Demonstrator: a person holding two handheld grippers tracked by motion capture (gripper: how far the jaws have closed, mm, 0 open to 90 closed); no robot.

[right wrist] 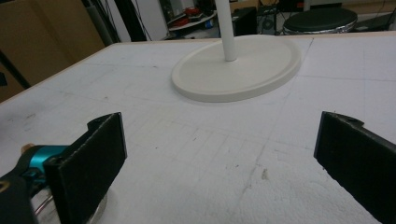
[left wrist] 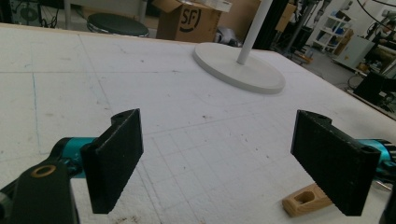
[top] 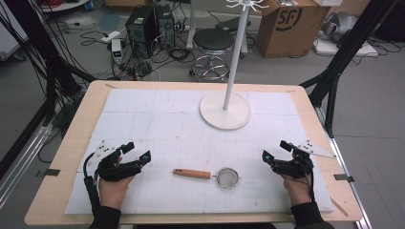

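Observation:
A small wire-mesh strainer (top: 228, 178) with a wooden handle (top: 191, 173) lies on the white mat near the front middle. My left gripper (top: 136, 151) rests to its left, held by a hand, jaws wide open with nothing between them. In the left gripper view the handle's end (left wrist: 306, 199) lies just under the right pad (left wrist: 331, 161). My right gripper (top: 276, 150) sits to the strainer's right, also open and empty. A white stand with a round base (top: 225, 109) and a tall pole (top: 236, 57) rises at the back middle; the base (right wrist: 236, 67) lies ahead in the right gripper view.
The white foam mat (top: 157, 119) covers a wooden table (top: 67, 157). Beyond the far edge stand a black stool (top: 212, 43), a cardboard box (top: 291, 24) and computer gear with cables (top: 143, 28). Black frame legs (top: 334, 67) flank the table.

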